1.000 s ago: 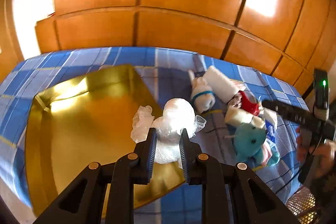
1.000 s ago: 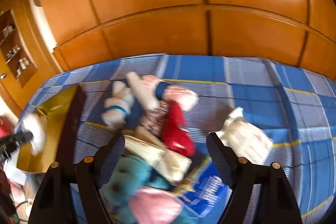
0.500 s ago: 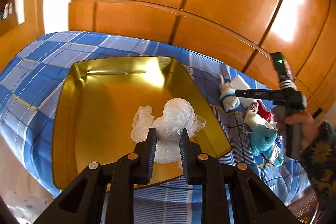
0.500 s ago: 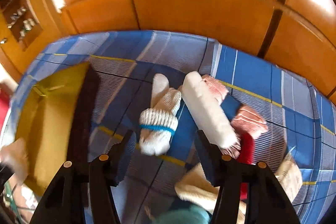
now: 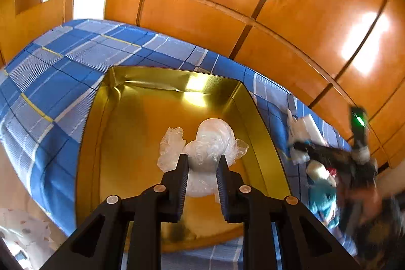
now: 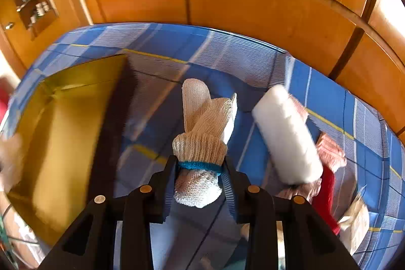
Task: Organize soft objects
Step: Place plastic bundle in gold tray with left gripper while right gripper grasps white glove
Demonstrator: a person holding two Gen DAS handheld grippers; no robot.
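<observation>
My left gripper (image 5: pixel 202 163) is shut on a crumpled clear plastic bag bundle (image 5: pixel 210 141) and holds it over the gold metal tray (image 5: pixel 141 103). My right gripper (image 6: pixel 200 166) has its fingers closed around a bundle of white knit gloves with a blue band (image 6: pixel 202 141), on the blue plaid cloth (image 6: pixel 227 55) just right of the tray (image 6: pixel 63 118). In the left wrist view the right gripper (image 5: pixel 316 151) shows blurred over the pile of soft things.
A white foam roll (image 6: pixel 286 138), pink cloths (image 6: pixel 331 153), a red item (image 6: pixel 326 191) and a wrapped packet (image 6: pixel 354 222) lie to the right. A teal plush (image 5: pixel 324 196) lies in the pile. Wooden wardrobe doors (image 5: pixel 278 4) stand behind the bed.
My left gripper carried the plastic bag from the tray's right edge to over its middle. My right gripper moved left to the glove bundle and closed on it.
</observation>
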